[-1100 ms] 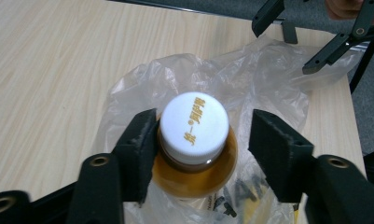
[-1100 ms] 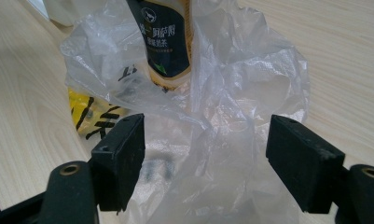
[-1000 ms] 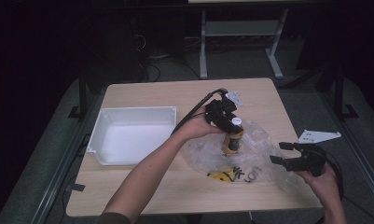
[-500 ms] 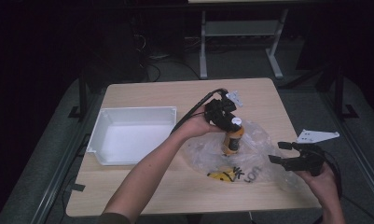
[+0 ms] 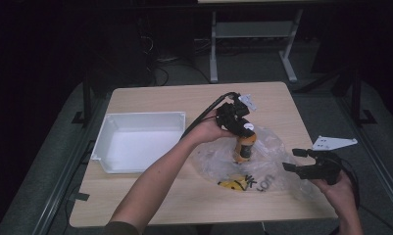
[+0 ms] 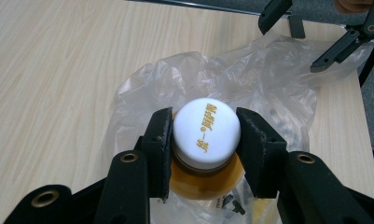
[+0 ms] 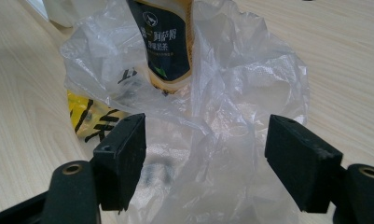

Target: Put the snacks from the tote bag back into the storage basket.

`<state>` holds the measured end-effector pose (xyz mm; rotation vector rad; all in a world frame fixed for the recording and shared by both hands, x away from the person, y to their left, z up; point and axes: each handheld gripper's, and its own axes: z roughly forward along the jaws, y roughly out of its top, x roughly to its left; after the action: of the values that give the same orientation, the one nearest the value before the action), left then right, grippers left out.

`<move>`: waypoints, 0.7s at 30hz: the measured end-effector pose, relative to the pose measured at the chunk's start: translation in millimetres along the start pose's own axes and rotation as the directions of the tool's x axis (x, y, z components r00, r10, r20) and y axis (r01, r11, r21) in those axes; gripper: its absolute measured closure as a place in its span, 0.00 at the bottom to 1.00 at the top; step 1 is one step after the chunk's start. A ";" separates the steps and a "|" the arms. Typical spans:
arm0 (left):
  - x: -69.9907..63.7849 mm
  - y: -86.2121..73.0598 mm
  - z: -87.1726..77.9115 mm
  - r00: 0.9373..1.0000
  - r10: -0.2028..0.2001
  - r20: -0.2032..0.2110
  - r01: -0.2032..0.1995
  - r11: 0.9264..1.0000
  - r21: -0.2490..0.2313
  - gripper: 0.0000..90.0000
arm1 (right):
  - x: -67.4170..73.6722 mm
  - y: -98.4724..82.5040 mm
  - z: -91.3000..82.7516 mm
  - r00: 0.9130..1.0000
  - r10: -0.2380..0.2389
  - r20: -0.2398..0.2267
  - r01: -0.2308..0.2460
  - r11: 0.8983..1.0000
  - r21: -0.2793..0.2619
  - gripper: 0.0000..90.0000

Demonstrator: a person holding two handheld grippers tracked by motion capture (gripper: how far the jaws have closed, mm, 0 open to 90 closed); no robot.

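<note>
left gripper [image 6: 205, 140]: fingers just closed onto bottle [image 5: 244, 147] cap, bottle upright inside plastic bag [image 5: 262, 164] on tabletop [image 5: 150, 196] | right gripper [image 7: 205, 158]: fingers apart, bag edge between, untouched

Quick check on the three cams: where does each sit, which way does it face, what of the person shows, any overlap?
High view: above the person's side, looking forward and down on the table; both forearms, left gripper and right gripper show.
Left gripper view: rides the left gripper, looking down; its jaws have just been closing around the bottle cap.
Right gripper view: rides the right gripper, facing the plastic bag; jaws open.
Shared: all show bottle and plastic bag.
</note>
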<state>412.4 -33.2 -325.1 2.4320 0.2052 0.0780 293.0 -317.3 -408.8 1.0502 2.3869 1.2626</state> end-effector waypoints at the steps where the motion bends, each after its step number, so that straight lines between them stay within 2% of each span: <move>1: 0.2 0.0 -0.1 1.000 0.001 0.001 -0.001 1.000 0.000 0.65 | 0.0 0.1 0.0 1.000 0.000 0.000 0.000 1.000 0.000 0.32; 11: 2.0 -0.6 -0.4 1.000 -0.006 0.013 0.007 1.000 -0.006 0.65 | -0.5 -0.5 0.6 1.000 0.001 0.000 -0.001 1.000 -0.003 0.31; 21: 2.7 1.6 -0.7 1.000 -0.003 0.019 0.003 1.000 0.011 0.66 | -1.5 -0.6 -1.5 1.000 0.002 0.012 -0.002 1.000 -0.011 0.31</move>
<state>415.2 -33.5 -323.5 2.4418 0.2012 0.0522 293.0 -319.4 -408.6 1.0536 2.3686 1.2651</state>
